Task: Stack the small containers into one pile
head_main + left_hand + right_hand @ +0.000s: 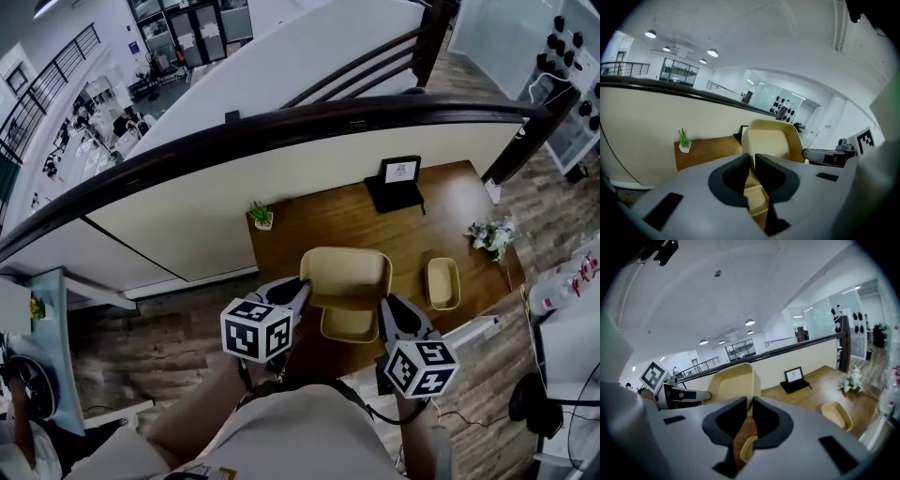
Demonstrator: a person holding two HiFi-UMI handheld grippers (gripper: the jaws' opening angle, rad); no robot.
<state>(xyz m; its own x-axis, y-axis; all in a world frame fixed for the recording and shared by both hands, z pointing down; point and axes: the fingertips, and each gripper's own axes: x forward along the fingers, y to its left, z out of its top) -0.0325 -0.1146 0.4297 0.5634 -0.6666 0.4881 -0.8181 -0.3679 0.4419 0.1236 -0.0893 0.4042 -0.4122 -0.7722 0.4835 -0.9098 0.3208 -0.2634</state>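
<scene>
Head view, nearest: the person's pale-clothed torso (309,431) fills the bottom edge. Just beyond it the left gripper (302,291) and right gripper (386,305) reach out side by side.
Head view, load: a wide beige plastic container with rounded corners (347,274) hangs between them. Its long axis runs gripper to gripper, one short end in each.
Head view, targets: a second beige container (349,325) sits on the brown wooden table (309,230), just under the load's near edge. A third, narrow beige container (442,283) lies to the right, nearer the right gripper, its long axis pointing away from the person.
Left gripper view: the jaws are almost together, pinching the load's rim. The second container shows below them.
Right gripper view: the jaws are equally narrow, clamped on the opposite rim. The third container is ahead and to the right, well apart.
Judgement: the second container is almost beneath the load, so the next move looks like a short shift toward the person, then straight down.
</scene>
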